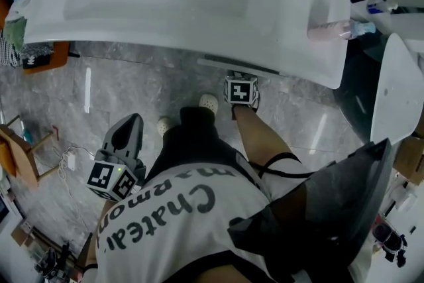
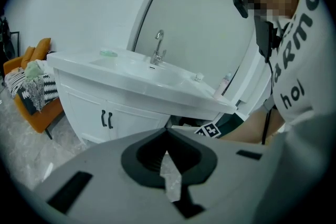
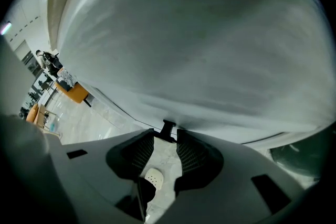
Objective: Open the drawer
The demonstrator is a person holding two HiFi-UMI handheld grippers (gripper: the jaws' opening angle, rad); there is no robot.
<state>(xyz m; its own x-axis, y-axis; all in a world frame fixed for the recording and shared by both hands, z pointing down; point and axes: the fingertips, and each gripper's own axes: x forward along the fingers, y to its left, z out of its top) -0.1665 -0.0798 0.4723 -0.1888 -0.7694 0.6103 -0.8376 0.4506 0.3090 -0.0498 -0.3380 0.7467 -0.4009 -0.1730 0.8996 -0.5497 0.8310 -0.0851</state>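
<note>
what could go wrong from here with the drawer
1. The right gripper holds the handle only at its jaw tips, so it could slip off on the pull.
2. The person stands close, with a shoe right below the handle, so the drawer may run into the legs.
3. The gripper sits tucked under the sink rim, and lifting it could knock the rim.

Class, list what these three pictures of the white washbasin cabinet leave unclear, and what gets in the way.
Head view: the drawer front is hidden under the overhanging white basin top.
Right gripper view: the right gripper has the black drawer handle at its jaw tips; whether its pads press it is unclear.
Left gripper view: the label on the small pink bottle is too small to read.
</note>
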